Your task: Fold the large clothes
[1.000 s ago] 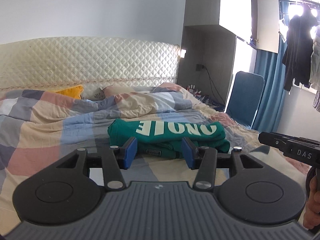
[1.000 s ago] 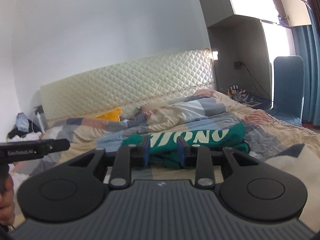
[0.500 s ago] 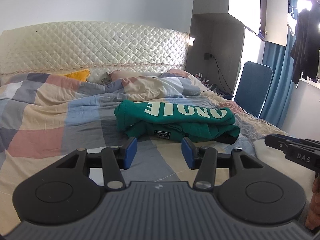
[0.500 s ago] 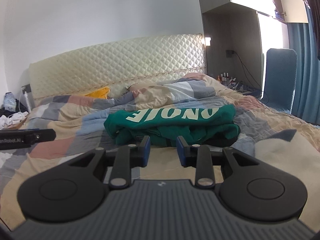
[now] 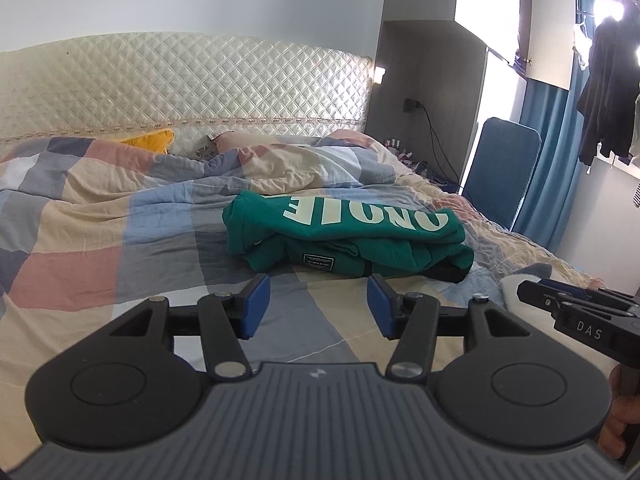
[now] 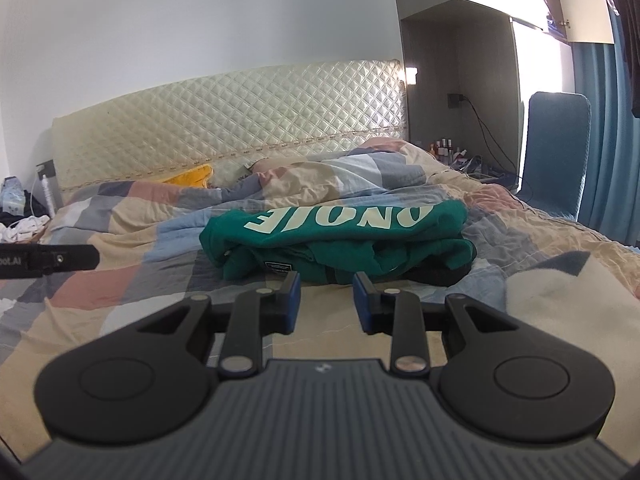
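A green sweatshirt (image 5: 344, 236) with large white letters lies folded in a thick bundle on the checked quilt (image 5: 100, 240); it also shows in the right wrist view (image 6: 336, 240). My left gripper (image 5: 318, 306) is open and empty, just short of the bundle's near edge. My right gripper (image 6: 324, 300) is open and empty, also just short of the near edge. Each gripper's side shows in the other's view, the right gripper (image 5: 580, 320) and the left gripper (image 6: 48, 260).
A quilted cream headboard (image 5: 180, 88) stands behind the bed. A yellow pillow (image 5: 150, 140) lies near it. A blue chair (image 5: 500, 168), blue curtains and hanging dark clothes (image 5: 608, 92) are at the right. A cluttered bedside surface (image 6: 20, 216) is at the far left.
Both grippers have drawn back from the green bundle and risen, so more of the quilt shows between fingers and sweatshirt. Both stay open and empty.
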`<state>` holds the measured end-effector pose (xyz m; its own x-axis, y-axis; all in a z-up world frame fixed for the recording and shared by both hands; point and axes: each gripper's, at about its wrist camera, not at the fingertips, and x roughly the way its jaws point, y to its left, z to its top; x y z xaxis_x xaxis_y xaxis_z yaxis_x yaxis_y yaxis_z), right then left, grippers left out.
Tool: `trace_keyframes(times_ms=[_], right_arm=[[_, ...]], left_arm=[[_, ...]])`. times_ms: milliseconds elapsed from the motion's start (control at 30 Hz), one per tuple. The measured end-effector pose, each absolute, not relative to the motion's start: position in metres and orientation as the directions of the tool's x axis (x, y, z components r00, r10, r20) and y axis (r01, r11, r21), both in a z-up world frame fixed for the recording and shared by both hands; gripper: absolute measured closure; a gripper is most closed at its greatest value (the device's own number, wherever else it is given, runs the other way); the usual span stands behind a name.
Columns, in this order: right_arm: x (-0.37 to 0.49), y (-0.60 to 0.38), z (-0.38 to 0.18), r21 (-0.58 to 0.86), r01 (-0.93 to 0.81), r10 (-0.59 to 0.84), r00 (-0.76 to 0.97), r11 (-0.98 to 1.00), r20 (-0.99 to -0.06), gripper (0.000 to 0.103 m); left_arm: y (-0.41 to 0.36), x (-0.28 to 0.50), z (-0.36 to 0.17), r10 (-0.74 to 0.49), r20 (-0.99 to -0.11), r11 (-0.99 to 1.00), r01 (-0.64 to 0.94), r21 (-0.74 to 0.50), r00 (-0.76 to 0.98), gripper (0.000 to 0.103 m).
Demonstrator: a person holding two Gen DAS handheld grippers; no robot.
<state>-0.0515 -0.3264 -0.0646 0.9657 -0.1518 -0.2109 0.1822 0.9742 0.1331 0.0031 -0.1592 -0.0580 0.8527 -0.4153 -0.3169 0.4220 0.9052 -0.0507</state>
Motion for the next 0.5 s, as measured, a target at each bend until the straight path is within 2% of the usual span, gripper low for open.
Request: trace_keyframes(times_ms=[67,200,300,333,400,500], right_arm=[[-0.0526,-0.3271,-0.0646,0.134,0.194,-0.164,0.965,0.972,-0.205,0.070],[-0.0534,-0.3285,-0.0650,0.137,0.206,-0.176,0.964,0.969,-0.201,0.068],[-0.0540,-0.3275,-0.0651,0.128,0.206,-0.178,0.964,0.970,-0.198,0.068],[-0.0540,-0.3270,-0.0652,0.125,0.205,-0.178,0.964,0.971,-0.200,0.067],[-0.0550,-0.3262,-0.0649,0.123,0.203,-0.177,0.965,0.971,-0.193,0.046],[-0.0582,-0.3233,-0.0636,0.108,0.202,-0.182,0.968,0.973,-0.172,0.044]], left_arm=[[-0.1606,0.0057,-0.0594,-0.410,-0.323,0.906,0.420,-0.041,0.853,0.036],[-0.1631,0.0114,-0.0656,-0.379,-0.340,0.918,0.395,-0.023,0.861,0.034],[-0.1630,0.0106,-0.0659,-0.376,-0.335,0.920,0.391,-0.026,0.864,0.021],[-0.1643,0.0094,-0.0649,-0.365,-0.331,0.925,0.381,-0.020,0.870,0.014],[-0.1636,0.0085,-0.0629,-0.360,-0.324,0.927,0.374,-0.021,0.875,0.007],[-0.1625,0.0070,-0.0612,-0.375,-0.326,0.923,0.384,-0.039,0.868,0.003]])
